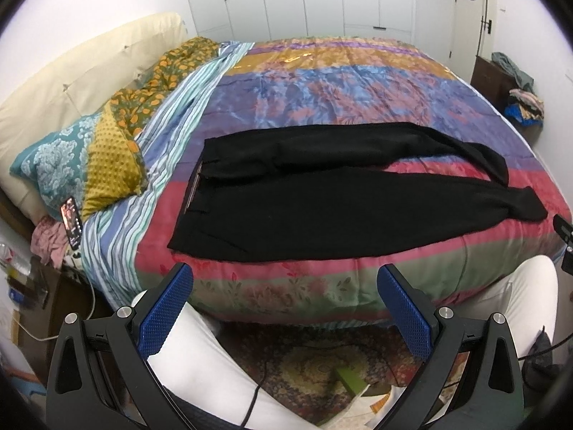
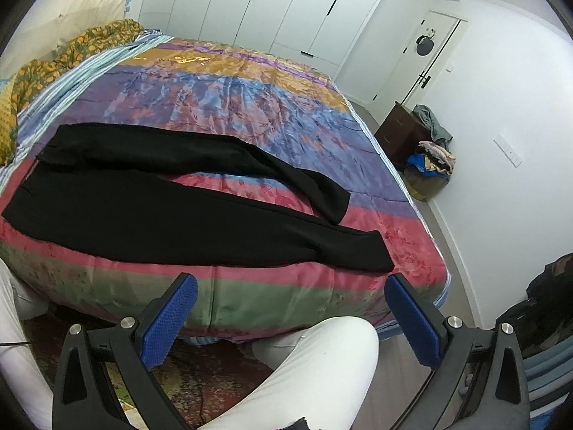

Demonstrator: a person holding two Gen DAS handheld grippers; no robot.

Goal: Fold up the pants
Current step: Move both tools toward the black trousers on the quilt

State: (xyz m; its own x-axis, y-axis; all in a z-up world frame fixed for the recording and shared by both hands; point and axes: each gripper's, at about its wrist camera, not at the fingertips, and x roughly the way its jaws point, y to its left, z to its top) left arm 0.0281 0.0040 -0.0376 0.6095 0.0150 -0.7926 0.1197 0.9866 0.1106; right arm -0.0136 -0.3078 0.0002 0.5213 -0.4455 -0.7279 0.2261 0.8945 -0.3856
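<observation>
Black pants (image 1: 322,208) lie flat on the colourful bedspread (image 1: 322,82), waistband to the left and both legs stretched to the right, slightly apart. They also show in the right wrist view (image 2: 161,208), leg ends at right. My left gripper (image 1: 286,276) is open and empty, held back from the bed's near edge, below the pants' waist half. My right gripper (image 2: 292,285) is open and empty, held back from the bed edge, below the leg ends.
Pillows (image 1: 107,150) and a phone (image 1: 71,222) lie at the head of the bed on the left. The person's white-trousered legs (image 2: 304,369) are below the grippers. A dark cabinet (image 2: 401,132) with a clothes pile (image 2: 433,157) stands by the right wall. A patterned rug (image 1: 322,365) with papers covers the floor.
</observation>
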